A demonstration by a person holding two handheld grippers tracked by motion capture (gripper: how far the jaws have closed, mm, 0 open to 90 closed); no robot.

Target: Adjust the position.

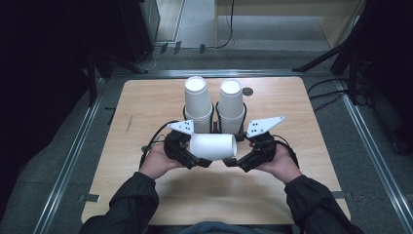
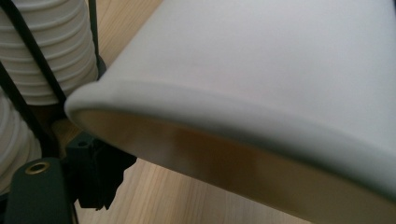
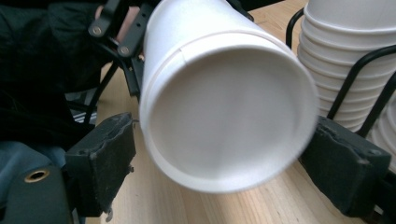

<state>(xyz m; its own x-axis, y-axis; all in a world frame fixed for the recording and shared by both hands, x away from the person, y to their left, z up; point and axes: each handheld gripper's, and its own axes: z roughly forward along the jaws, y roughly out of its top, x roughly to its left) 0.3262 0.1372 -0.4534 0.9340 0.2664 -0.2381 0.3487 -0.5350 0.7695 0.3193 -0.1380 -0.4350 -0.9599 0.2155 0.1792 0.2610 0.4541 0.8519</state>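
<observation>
Cup (image 1: pixel 213 146) held sideways at rim by left gripper (image 1: pixel 197 161), right gripper (image 1: pixel 234 162) jaws apart round base w/o pressing; handover judged pending, right clamp needed next.

Cup (image 1: pixel 213 146) lies sideways above bench (image 1: pixel 146 107), between left gripper (image 1: pixel 192 158) and right gripper (image 1: pixel 243 161). Behind it: two cup stacks (image 1: pixel 197 102) side by side in a wire holder (image 1: pixel 215 124).

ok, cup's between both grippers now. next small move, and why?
Probably ease the right gripper straight back off the cup. Its pads stand wide either side of the cup's base, seemingly not pressing, while the left gripper appears to hold the rim end. Backing off leaves the cup to the left.
</observation>
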